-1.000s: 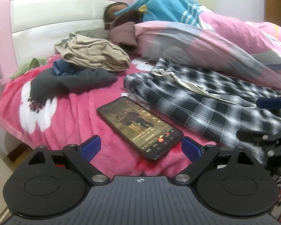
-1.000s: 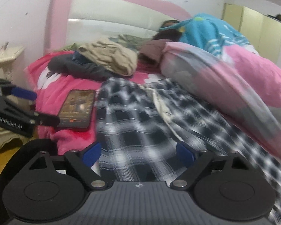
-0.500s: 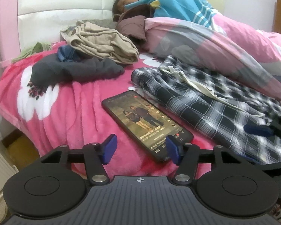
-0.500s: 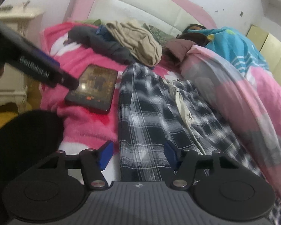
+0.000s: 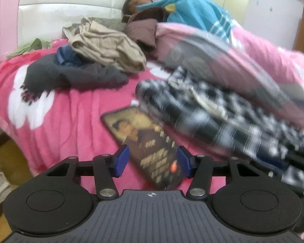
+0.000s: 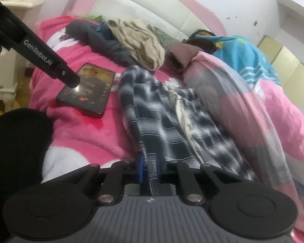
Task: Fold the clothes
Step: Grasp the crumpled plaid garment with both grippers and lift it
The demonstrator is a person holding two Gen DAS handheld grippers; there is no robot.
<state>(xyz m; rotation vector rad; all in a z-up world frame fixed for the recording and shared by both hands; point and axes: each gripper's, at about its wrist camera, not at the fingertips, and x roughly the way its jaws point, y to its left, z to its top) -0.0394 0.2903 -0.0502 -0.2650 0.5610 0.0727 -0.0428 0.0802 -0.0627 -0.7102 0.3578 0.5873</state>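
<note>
Black-and-white plaid trousers (image 6: 162,109) with a pale drawstring lie on the pink blanket beside the quilt; they are blurred in the left wrist view (image 5: 212,117). My right gripper (image 6: 150,168) is at their near edge, its jaws closing with the blue pads pressing on a fold of the plaid cloth. That gripper shows dimly in the left wrist view (image 5: 281,162). My left gripper (image 5: 153,161) hovers half open over a lit phone (image 5: 148,141), its jaws closing a little, and no pad presses on the phone. One left finger (image 6: 50,64) reaches over the phone (image 6: 87,89).
A beige garment (image 5: 107,48), a dark grey one (image 5: 71,75) and a blue one (image 5: 64,56) are heaped near the white and pink headboard (image 5: 60,10). A person lies under the pink quilt (image 5: 243,64). A white nightstand (image 6: 8,20) stands left of the bed.
Both pairs of jaws have narrowed. The right one has closed on the near edge of the plaid trousers. The left gripper has come closer over the phone, and the trousers now blur.
</note>
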